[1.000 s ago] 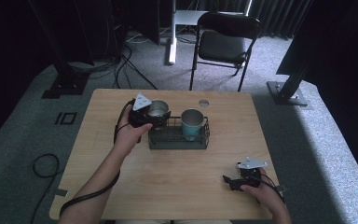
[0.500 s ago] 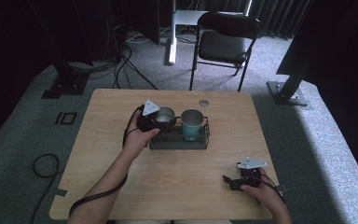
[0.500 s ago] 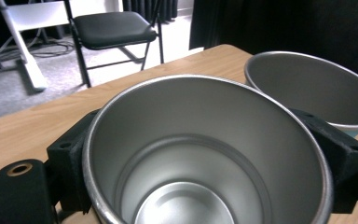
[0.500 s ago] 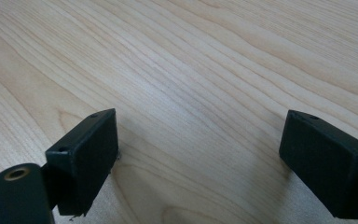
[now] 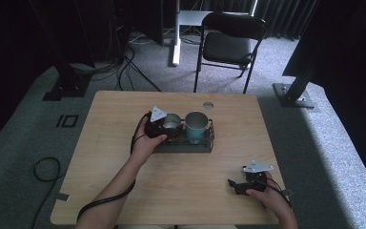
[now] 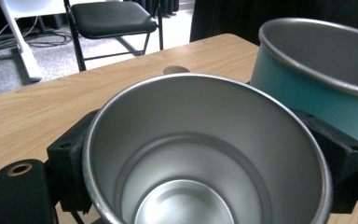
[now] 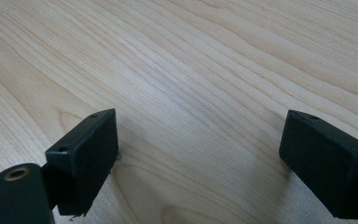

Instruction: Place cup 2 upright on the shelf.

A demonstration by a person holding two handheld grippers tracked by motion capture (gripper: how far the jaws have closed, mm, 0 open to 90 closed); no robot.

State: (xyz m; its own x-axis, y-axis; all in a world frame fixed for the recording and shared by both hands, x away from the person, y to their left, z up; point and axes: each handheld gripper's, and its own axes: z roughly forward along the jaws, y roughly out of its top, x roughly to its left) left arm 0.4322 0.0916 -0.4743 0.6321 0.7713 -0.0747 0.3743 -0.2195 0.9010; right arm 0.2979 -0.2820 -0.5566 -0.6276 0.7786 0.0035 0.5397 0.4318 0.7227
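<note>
Gripping the steel cup [image 6: 205,154] across its body, the left gripper [image 5: 164,128] has it clenched between both jaws at the left end of the wire rack [image 5: 208,143], right beside the teal cup [image 5: 196,125]. The two cups look almost touching — a sideways nudge could knock the teal one or snag the rack's thin rim, and smooth rounded metal may slip through flat black pads [image 6: 72,154]. Inside, the steel cup is brushed and stepped near the bottom. On the pale wood-grain table [image 7: 205,70], the right gripper [image 7: 198,158] rests with jaws spread wide, holding nothing.
</note>
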